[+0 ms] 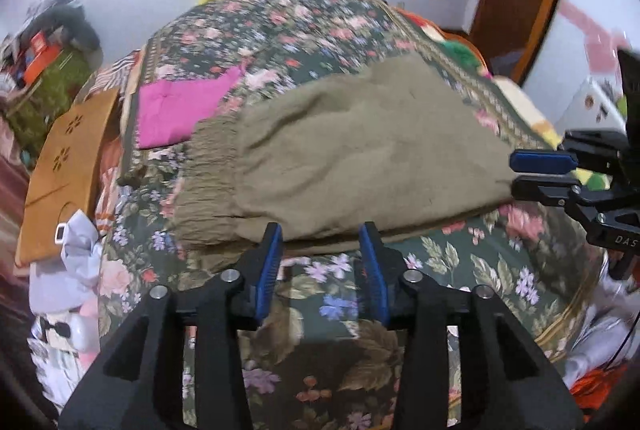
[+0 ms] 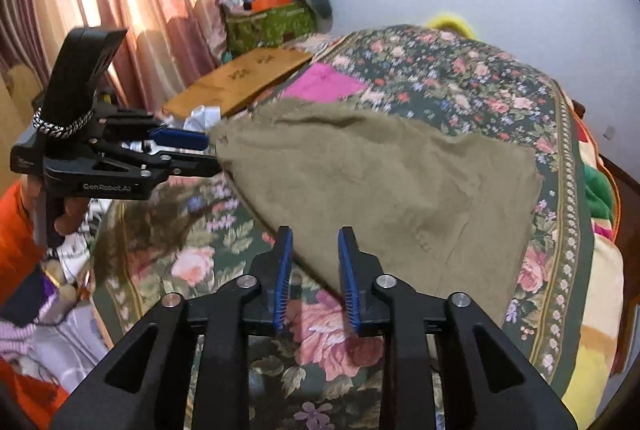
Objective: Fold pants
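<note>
**Pants folded down to a short block, both tongs at its near edge**

Nearest my left lens, the left gripper [image 1: 320,236] stands with its blue pads apart, a moderate gap, tips touching the near edge of the cloth but with nothing between them that I can see. The right gripper [image 2: 316,242] is the same in its own view: jaws parted, a bit narrower, hovering right at the near edge of the fabric, nothing pinched.

Going by size: the floral bedspread [image 1: 344,330] covers the bed and carries everything. On it lie the olive pants [image 1: 360,157], spread across the middle of the cover, elastic waistband [image 1: 208,181] toward my left. They read as a compact, layered rectangle, with a second layer peeking out under the near edge, so I judge the legs are already laid one over the other and at least one lengthwise fold is made. Beyond them sits a pink cloth [image 1: 180,109], apart from the pants.

What is left, in my judgement: maybe one last fold to halve the block, and smoothing the wrinkles across the top layer. The far-right corner looks a little ragged in the right view.
</note>
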Motion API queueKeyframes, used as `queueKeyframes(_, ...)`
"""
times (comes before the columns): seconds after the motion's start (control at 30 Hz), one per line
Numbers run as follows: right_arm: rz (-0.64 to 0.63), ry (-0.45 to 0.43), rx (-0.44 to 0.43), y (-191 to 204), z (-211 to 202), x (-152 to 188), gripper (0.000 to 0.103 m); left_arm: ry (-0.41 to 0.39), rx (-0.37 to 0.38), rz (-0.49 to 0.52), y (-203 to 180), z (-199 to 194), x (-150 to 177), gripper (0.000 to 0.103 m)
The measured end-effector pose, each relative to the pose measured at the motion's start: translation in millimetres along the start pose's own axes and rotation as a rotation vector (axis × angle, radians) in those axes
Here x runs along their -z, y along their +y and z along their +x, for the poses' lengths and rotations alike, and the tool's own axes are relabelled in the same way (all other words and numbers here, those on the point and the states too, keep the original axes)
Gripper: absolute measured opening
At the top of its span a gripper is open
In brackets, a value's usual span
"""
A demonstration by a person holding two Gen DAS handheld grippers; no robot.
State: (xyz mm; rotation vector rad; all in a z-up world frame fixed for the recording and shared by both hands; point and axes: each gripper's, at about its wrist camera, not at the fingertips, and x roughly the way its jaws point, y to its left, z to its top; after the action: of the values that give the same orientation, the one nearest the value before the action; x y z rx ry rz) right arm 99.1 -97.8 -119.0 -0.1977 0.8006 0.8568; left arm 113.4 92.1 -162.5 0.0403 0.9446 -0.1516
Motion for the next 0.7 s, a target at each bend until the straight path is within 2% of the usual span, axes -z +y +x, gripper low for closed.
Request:
queueKeyframes(0.03, 0.022, -0.019, 0.0, -2.6, -2.8, -3.2, 0.033, -0.017, -0.003, -0.025, 7.4, -5.1, -2.7, 0.051)
queueKeyframes(0.13, 0.09, -0.053, 0.003, -11.3, -2.2, -11.9, 0.043, -0.049, -0.051, -0.084, 26.4, -10.7, -12.6, 0.062)
queueKeyframes(0.2, 0.123, -0.05, 0.011, -16.6, 4.0, -17.0, 0.046, -0.049, -0.085, -0.11, 36.5, -9.0, -19.6, 0.066)
queueKeyframes(0.33, 0.182, -0.022, -0.004, -21.3, 26.8, -23.4, 0.051, -0.043, -0.109, -0.185, 57.2, 4.0, -30.7, 0.083)
queueKeyframes(0.43, 0.193, 0.035, 0.002, -23.7, 44.5, -20.9, 0.051, -0.012, -0.102, -0.223, 66.7, 21.6, -33.1, 0.087)
queueKeyframes(0.53, 0.198, 0.099, 0.008, -29.9, 57.5, -11.6, 0.051, 0.056, -0.085, -0.248, 73.3, 45.2, -27.7, 0.087)
queueKeyframes(0.63, 0.214, 0.121, 0.018, -41.0, 55.5, 1.5, 0.052, 0.123, -0.094, -0.236, 72.2, 67.3, -16.3, 0.087)
queueKeyframes(0.7, 0.23, 0.121, 0.028, -48.3, 49.1, 7.4, 0.058, 0.153, -0.081, -0.24, 72.1, 76.2, -7.6, 0.088)
